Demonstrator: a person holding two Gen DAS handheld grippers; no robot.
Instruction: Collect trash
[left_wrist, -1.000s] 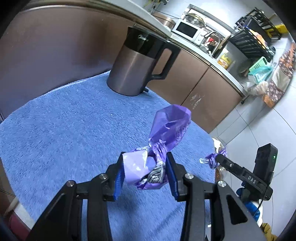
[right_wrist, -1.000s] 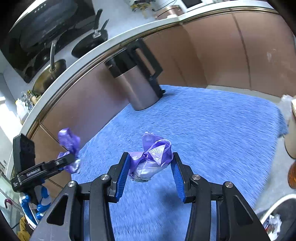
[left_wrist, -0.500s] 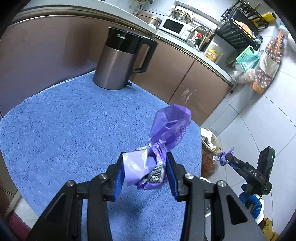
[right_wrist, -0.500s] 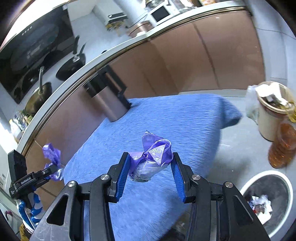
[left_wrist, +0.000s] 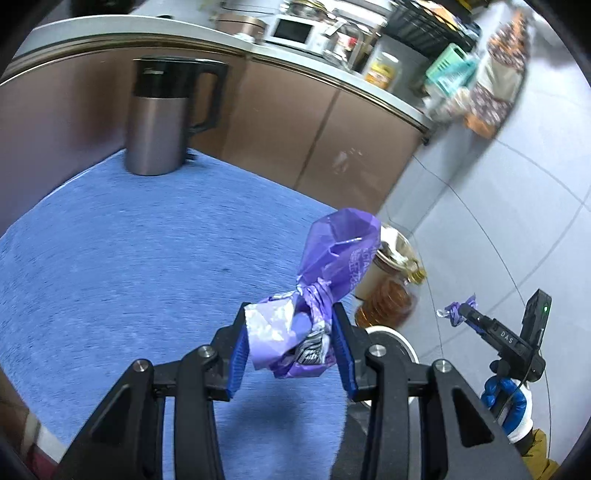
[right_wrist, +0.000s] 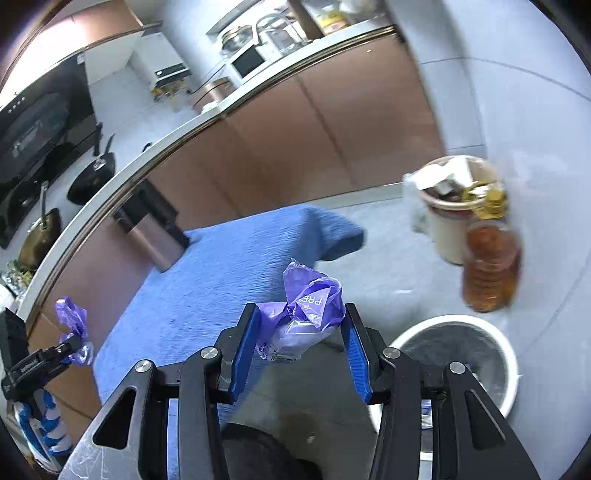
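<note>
My left gripper (left_wrist: 290, 321) is shut on a crumpled purple wrapper (left_wrist: 332, 254), held over the right edge of the blue-covered table (left_wrist: 110, 277). My right gripper (right_wrist: 301, 314) is shut on a second purple wrapper (right_wrist: 310, 306), past the table edge and above the floor. A white-rimmed trash bin (right_wrist: 454, 321) stands on the floor just right of and below the right gripper. Its rim (left_wrist: 402, 341) shows behind my left fingers. Each view catches the other gripper with its wrapper: the right gripper (left_wrist: 467, 312) off to the right, the left gripper (right_wrist: 74, 345) at the far left.
A steel kettle (left_wrist: 159, 122) stands at the table's back by the brown cabinets (left_wrist: 295, 122). On the floor beyond the bin are a beige pail full of rubbish (right_wrist: 447, 221) and an amber oil bottle (right_wrist: 491, 273). A gloved hand (left_wrist: 506, 398) holds the right gripper.
Both grippers have swung right with their wrappers still held. The right gripper has left the table and now hangs over the floor beside the white bin.
</note>
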